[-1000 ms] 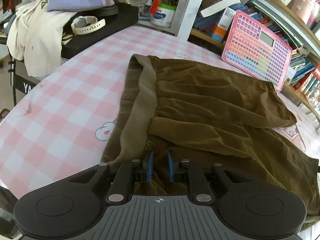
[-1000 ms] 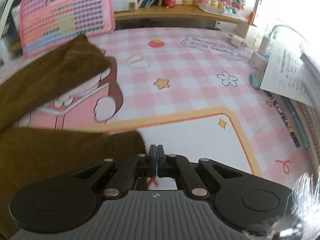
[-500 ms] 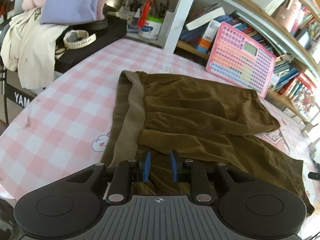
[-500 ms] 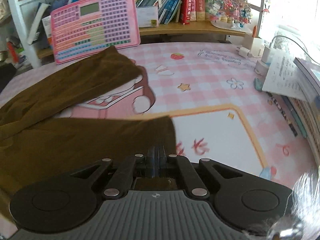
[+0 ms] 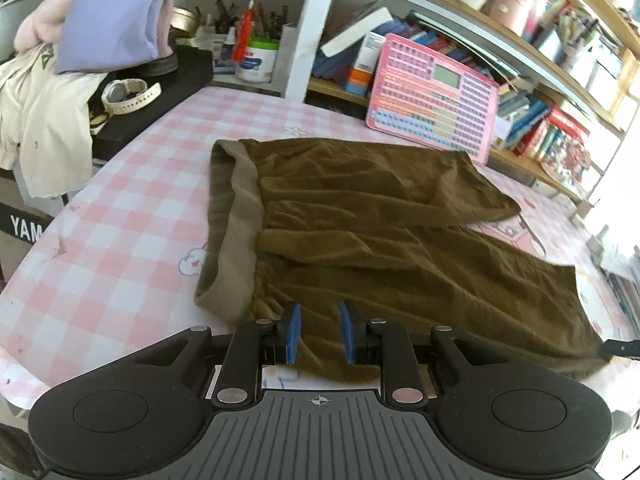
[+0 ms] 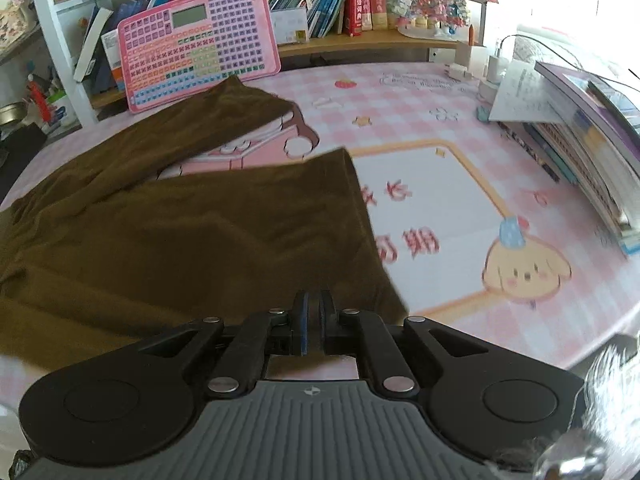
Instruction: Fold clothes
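Observation:
Brown pants (image 5: 360, 232) lie spread on the pink checked table, waistband (image 5: 236, 236) at the left, both legs running right. My left gripper (image 5: 319, 332) is open, its blue pads over the near edge of the pants by the waistband, holding nothing. In the right wrist view the pants (image 6: 192, 224) fill the left half, the near leg's hem ending mid-table. My right gripper (image 6: 313, 324) has its jaws nearly closed at the near leg's hem corner; cloth appears pinched between them.
A pink toy tablet (image 5: 432, 96) leans on the bookshelf behind the pants. A pile of clothes (image 5: 60, 60) and a watch (image 5: 128, 94) sit on a black keyboard at far left. Stacked books (image 6: 592, 132) and chargers line the table's right edge.
Both grippers have pulled back toward the near table edge. The left jaws have opened wider. The right gripper has drawn the near leg's hem out to the right, flattening the leg.

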Tool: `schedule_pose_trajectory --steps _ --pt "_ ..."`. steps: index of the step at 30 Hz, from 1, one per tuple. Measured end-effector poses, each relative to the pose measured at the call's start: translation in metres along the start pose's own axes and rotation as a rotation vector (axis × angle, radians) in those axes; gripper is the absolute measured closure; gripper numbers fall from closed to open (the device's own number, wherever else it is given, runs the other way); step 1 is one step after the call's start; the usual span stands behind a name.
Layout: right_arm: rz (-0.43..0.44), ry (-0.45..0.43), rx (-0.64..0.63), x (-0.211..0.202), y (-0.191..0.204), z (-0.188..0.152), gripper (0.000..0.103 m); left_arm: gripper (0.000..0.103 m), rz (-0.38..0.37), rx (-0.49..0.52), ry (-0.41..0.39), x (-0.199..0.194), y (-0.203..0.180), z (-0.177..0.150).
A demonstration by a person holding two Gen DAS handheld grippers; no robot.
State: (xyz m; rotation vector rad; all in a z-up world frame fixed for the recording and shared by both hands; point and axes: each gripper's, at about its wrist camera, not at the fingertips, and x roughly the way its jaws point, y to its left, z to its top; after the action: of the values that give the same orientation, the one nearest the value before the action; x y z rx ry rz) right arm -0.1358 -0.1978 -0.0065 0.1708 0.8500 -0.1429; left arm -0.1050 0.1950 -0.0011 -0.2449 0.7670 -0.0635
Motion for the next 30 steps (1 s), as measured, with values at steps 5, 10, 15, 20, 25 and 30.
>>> schedule_pose_trajectory --steps 5,10,15,20,25,30 --pt "0.018 0.008 -0.033 -0.012 0.015 -0.017 0.084 0.079 -0.026 0.04 0.012 -0.007 -0.009 -0.009" --pt "0.026 0.004 -0.055 -0.021 0.024 -0.026 0.076 0.078 -0.034 0.078 0.028 -0.009 -0.019 -0.016" --pt "0.024 -0.011 -0.067 -0.028 0.028 -0.03 0.045 0.039 -0.007 0.124 0.024 -0.012 -0.03 -0.018" --pt "0.026 -0.017 -0.104 -0.032 0.037 -0.029 0.018 0.019 0.026 0.173 0.004 -0.016 -0.04 -0.015" --pt "0.028 -0.005 -0.123 -0.032 0.048 -0.028 0.014 0.014 0.051 0.227 0.007 -0.02 -0.049 -0.015" --pt "0.034 -0.002 -0.133 -0.034 0.054 -0.024 0.013 0.012 0.037 0.23 0.001 -0.023 -0.05 -0.012"
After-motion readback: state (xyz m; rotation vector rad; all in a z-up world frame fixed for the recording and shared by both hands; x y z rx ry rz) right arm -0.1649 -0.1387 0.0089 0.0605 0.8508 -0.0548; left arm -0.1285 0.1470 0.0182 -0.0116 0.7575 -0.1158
